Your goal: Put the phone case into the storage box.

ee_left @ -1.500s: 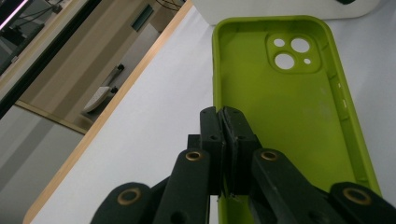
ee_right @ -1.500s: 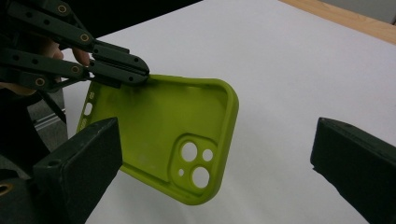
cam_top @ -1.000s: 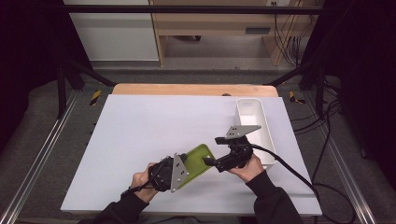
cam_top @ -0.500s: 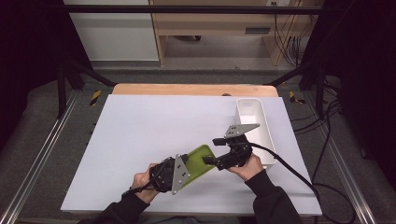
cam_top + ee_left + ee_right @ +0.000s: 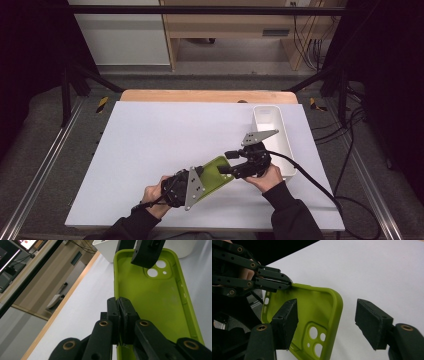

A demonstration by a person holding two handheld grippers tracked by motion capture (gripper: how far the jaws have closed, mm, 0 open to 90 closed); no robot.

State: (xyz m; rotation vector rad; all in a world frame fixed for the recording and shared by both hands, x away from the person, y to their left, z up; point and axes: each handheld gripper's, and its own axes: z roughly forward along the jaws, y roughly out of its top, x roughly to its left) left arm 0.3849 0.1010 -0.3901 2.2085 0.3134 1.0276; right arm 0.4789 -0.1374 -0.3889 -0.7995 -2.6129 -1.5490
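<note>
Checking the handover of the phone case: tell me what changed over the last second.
The right hand-held gripper has just been closing its jaws around the camera-hole end of the green phone case, pads not yet pressing. The left hand-held gripper stayed shut on the case's other end; both hands and the white bin kept their places.

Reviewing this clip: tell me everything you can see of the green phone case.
The phone case is lime green, looks like soft matte rubber or silicone, and is empty, its hollow inner side showing. It has a raised rim, round camera holes near one end and small side cut-outs. It is held above the white table, tilted. The left gripper is shut on the rim at the end away from the holes. The right gripper straddles the camera-end corner; its jaws have just been closing, but the pads do not yet press it.
</note>
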